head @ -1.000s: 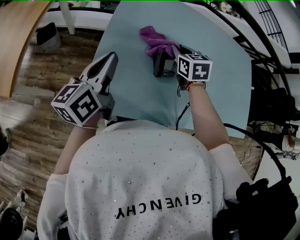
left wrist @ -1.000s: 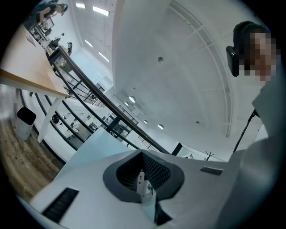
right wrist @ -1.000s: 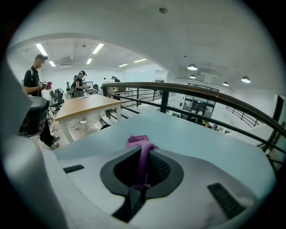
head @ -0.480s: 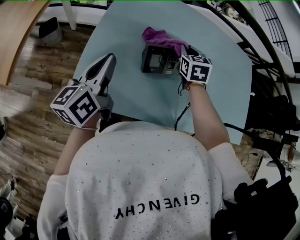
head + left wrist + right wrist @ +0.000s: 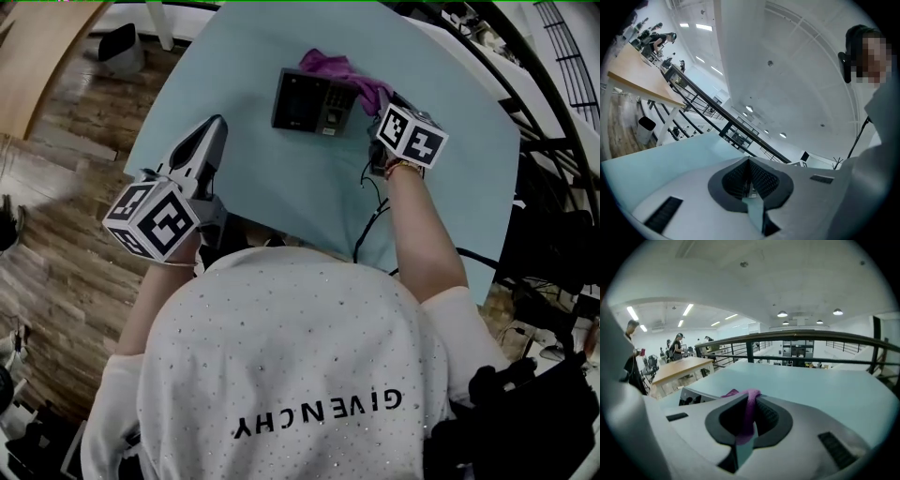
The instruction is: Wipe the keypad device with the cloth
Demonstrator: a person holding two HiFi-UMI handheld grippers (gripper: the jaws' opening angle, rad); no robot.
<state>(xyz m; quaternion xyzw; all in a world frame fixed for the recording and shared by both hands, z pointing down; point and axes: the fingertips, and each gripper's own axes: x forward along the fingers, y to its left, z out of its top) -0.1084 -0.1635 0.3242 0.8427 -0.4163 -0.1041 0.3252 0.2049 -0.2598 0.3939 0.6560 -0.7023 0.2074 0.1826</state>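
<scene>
1. The right gripper is clenched on the purple cloth. In the right gripper view, a strip of the cloth runs between the jaws of the right gripper.
2. The left gripper is clenched on nothing. In the left gripper view, the pads of the left gripper meet.
3. The keypad device lies flat on the light blue table, near the far edge.
4. The cloth is bunched against the device's far right corner and touches it. The right gripper is just beside that corner.
5. The left gripper hangs at the table's near left edge, well apart from the device.
6. Bare tabletop lies between the device and the near edge, and also to the device's left.
7. In the right gripper view, a dark railing runs beyond the far edge.
</scene>
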